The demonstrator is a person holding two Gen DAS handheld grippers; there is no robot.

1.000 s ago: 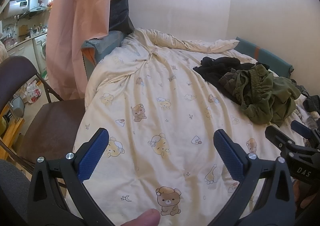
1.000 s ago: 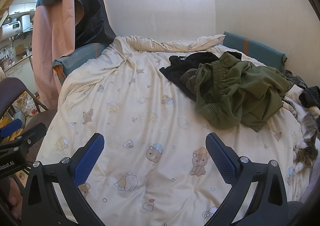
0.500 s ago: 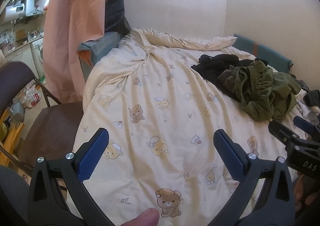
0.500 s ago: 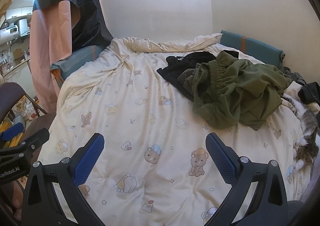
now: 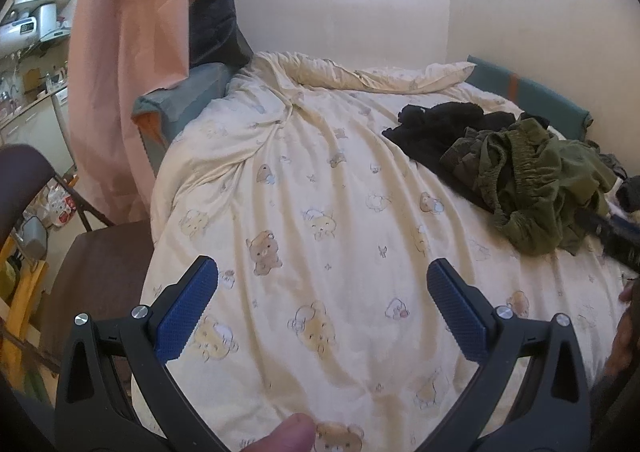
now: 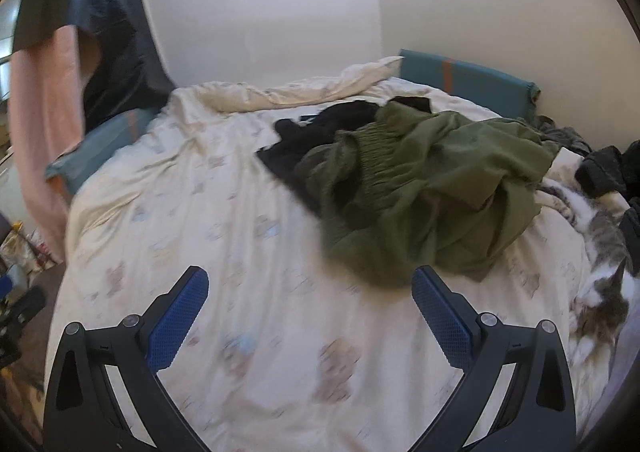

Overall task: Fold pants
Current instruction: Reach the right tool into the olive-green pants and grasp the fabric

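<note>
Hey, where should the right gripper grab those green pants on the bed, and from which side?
Judging from the heap, take the green pants by the gathered elastic waistband, which stands up as a ridge on the left of the pile. Bring the open right gripper in from the near-left, over bare duvet, away from the cat.

One crumpled olive-green pair of pants with an elastic waistband [image 6: 436, 188], heaped beside one rumpled black garment [image 6: 320, 128]. One bed under a cream duvet printed with little bears [image 5: 320, 180]. One grey-and-white tabby cat [image 6: 600, 284] at the bed's right edge. Two black grippers with blue ribbed pads: left gripper [image 5: 322, 292], right gripper [image 6: 310, 298]. One brown folding chair [image 5: 92, 268]. One hanging pink cloth [image 5: 128, 64].
</note>
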